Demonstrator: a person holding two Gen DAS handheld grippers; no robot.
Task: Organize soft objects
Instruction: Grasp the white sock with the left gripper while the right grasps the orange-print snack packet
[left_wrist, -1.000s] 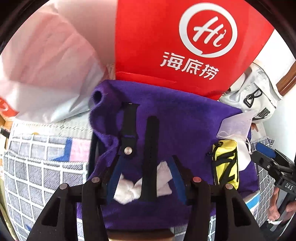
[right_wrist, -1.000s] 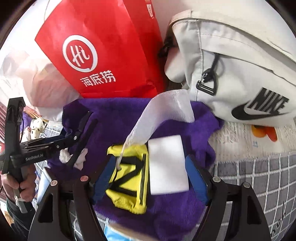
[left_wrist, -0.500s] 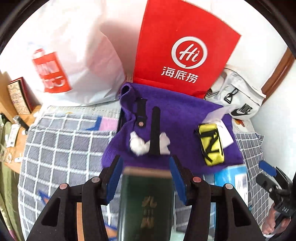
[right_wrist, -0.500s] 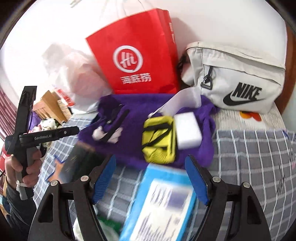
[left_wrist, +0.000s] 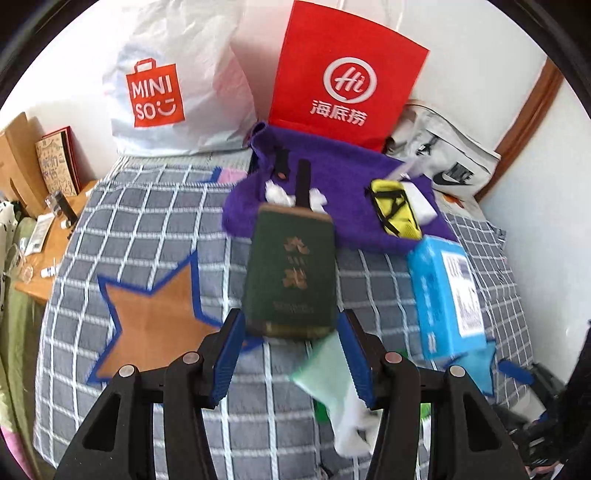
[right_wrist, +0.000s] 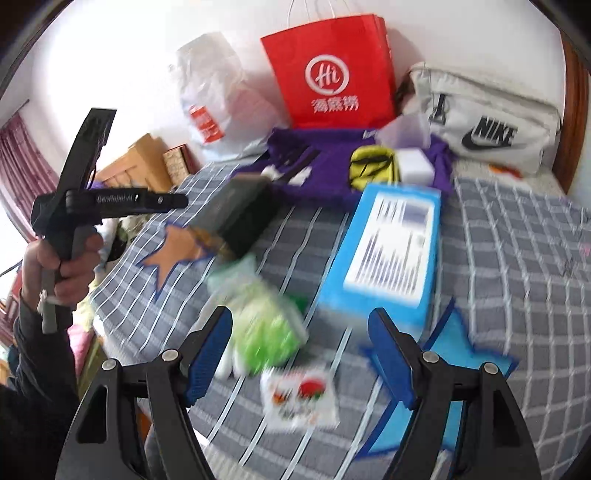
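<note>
A grey checked quilt (left_wrist: 155, 229) covers the bed; at its far end a purple fleece cloth (right_wrist: 328, 166) carries a yellow fabric pouch (right_wrist: 373, 166). Left gripper (left_wrist: 288, 354) and right gripper (right_wrist: 299, 354) hover, jaws released, empty.

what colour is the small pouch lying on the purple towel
Bright yellow with black straps; the pouch shows best in the left wrist view, on the purple towel.

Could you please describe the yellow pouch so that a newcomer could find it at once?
Start at the red paper bag standing against the wall. Before it lies a purple towel; the yellow pouch sits on its right part, beside a white block. Black crossing straps set it apart.
</note>
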